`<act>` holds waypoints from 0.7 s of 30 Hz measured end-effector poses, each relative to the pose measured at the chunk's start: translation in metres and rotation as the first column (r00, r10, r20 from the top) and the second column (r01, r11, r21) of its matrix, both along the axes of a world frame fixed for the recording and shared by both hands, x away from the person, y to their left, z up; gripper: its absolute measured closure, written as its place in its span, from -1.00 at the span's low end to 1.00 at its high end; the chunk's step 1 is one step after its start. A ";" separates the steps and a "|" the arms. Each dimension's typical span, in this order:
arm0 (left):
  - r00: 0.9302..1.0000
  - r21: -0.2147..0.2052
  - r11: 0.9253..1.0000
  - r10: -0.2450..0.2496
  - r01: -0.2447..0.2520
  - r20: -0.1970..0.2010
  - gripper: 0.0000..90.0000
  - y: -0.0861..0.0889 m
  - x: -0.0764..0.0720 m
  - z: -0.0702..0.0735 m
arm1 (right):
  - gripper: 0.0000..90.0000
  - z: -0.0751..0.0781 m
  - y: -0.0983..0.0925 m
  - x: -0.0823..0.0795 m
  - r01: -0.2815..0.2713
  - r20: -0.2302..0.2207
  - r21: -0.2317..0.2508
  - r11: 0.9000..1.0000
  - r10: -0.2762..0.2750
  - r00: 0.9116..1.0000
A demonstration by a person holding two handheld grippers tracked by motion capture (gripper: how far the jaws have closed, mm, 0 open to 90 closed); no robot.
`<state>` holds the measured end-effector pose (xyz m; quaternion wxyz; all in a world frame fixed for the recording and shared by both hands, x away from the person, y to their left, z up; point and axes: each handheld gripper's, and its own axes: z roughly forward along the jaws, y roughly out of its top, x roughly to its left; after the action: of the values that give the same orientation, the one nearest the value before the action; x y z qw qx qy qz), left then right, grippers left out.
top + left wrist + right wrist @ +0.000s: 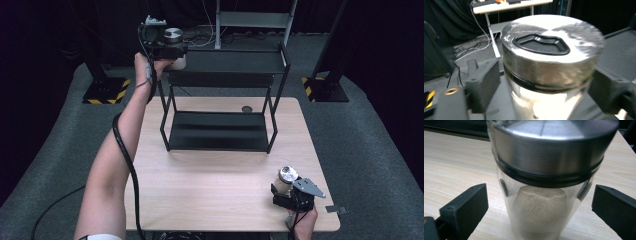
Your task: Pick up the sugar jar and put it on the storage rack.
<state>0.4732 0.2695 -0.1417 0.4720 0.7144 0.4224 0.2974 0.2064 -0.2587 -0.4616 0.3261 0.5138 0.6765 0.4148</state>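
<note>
A glass jar with a steel lid (173, 35) is at the left end of the black rack's top tier (235, 61). My left gripper (176, 54) is raised to it, and the jar (549, 50) stands between the fingers (484, 85) with a small gap on each side, so the gripper is open. A second jar (286, 177), holding pale powder, stands on the wooden table (200, 185) at the front right. My right gripper (289, 192) is open around it. Its fingers (466, 210) stay clear of the glass (540, 202).
The two-tier rack has a bare lower tier (220, 131) at the table's middle back. A small dark round object (247, 109) lies behind it. A small grey piece (336, 209) sits at the table's right front edge. Stands with striped bases (105, 92) flank the table.
</note>
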 end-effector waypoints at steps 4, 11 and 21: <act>0.999 0.073 0.997 -0.007 0.010 -0.033 -0.89 0.002 -0.015 0.014 | -1.00 0.000 -0.001 0.001 -0.001 -0.004 0.004 1.000 0.001 1.000; 0.996 0.169 0.982 -0.081 0.088 -0.048 -0.98 0.019 -0.050 0.017 | -1.00 0.000 -0.001 0.001 0.001 -0.006 0.008 1.000 -0.001 1.000; 0.988 0.248 0.956 -0.147 0.156 -0.053 -1.00 0.030 -0.101 -0.036 | -1.00 0.001 0.000 0.001 0.004 -0.010 0.004 1.000 -0.004 1.000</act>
<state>0.3727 0.2999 -0.1781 0.3919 0.8036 0.3334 0.2992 0.2076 -0.2587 -0.4606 0.3225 0.5179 0.6761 0.4131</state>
